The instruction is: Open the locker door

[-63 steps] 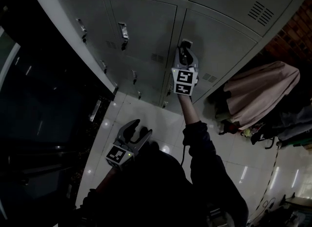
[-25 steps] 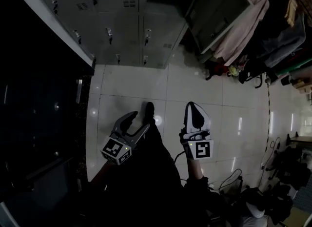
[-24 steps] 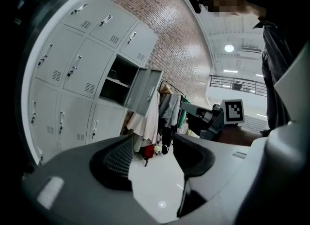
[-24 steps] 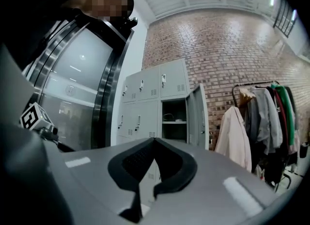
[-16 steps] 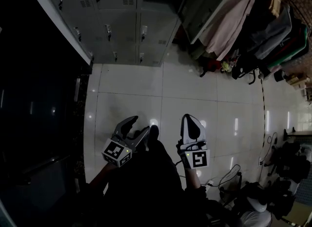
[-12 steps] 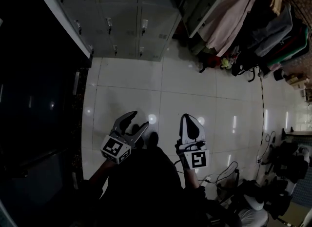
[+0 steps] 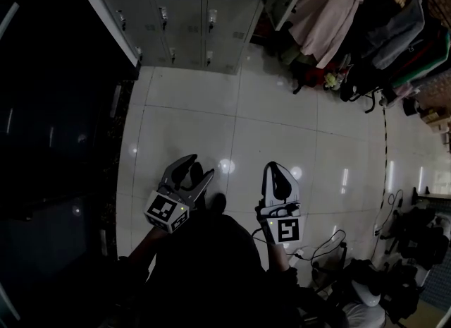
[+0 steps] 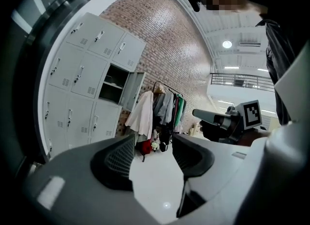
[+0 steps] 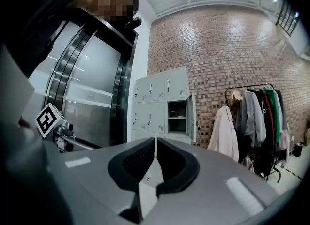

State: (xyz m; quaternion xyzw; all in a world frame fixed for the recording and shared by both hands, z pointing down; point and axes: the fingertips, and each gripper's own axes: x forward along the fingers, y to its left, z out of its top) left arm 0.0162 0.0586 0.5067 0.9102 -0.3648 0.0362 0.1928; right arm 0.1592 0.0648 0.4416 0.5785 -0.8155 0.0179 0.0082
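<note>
The floor tiles (image 7: 282,129) are gleaming white, smooth and glossy, throwing back spots of lamp light. The lockers (image 7: 184,2) are showing smooth, matt grey paint over sheet metal. The brick wall (image 9: 218,50) is looking rough and dull. The coats (image 9: 224,132) are hanging as soft, matt cloth. The right gripper (image 9: 155,139) is showing a smooth grey shell, probably plastic, and its pads (image 9: 135,161) are looking black and finely gridded.

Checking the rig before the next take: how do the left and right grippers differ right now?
The left gripper has jaws apart and closing, with nothing between them; the right gripper has jaws shut together, empty. In the head view the left gripper tilts rightward, while the right gripper points nearly straight ahead. Both hover over the tiled floor, clear of the lockers.
</note>
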